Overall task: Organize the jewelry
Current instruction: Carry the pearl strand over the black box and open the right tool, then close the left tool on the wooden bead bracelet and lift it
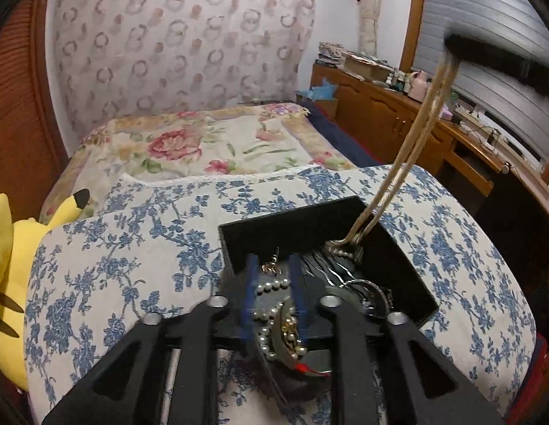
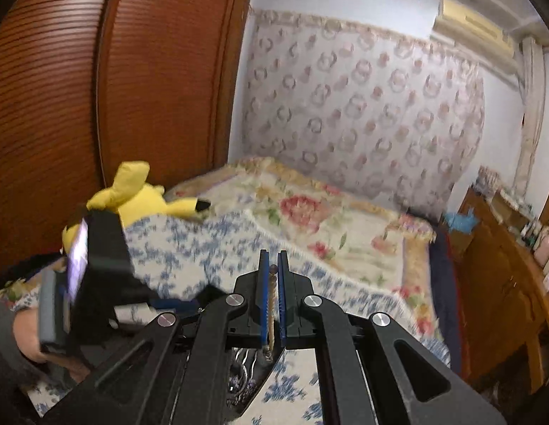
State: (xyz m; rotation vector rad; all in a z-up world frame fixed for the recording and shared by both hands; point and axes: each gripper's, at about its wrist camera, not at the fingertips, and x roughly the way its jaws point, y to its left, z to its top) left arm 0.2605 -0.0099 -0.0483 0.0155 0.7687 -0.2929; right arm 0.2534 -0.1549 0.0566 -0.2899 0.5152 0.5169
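A black open jewelry box (image 1: 309, 223) sits on the blue-flowered cushion (image 1: 132, 248) and holds a tangle of jewelry. My left gripper (image 1: 273, 265) reaches into the box, its blue pads on either side of a pearl necklace (image 1: 274, 287); the jaws stand a little apart. My right gripper (image 2: 273, 269) is shut on a beaded gold-brown necklace (image 2: 272, 304). In the left wrist view that necklace (image 1: 412, 148) hangs taut from the raised right gripper (image 1: 451, 46) down into the box. The box edge (image 2: 253, 372) shows below the right gripper.
A yellow plush toy (image 1: 12, 265) lies left of the cushion. A bed with a floral blanket (image 1: 203, 145) lies behind. A wooden dresser (image 1: 398, 117) with clutter stands at the right. A wooden wardrobe (image 2: 97, 88) stands at the left. The left hand-held gripper body (image 2: 97, 265) is at the left.
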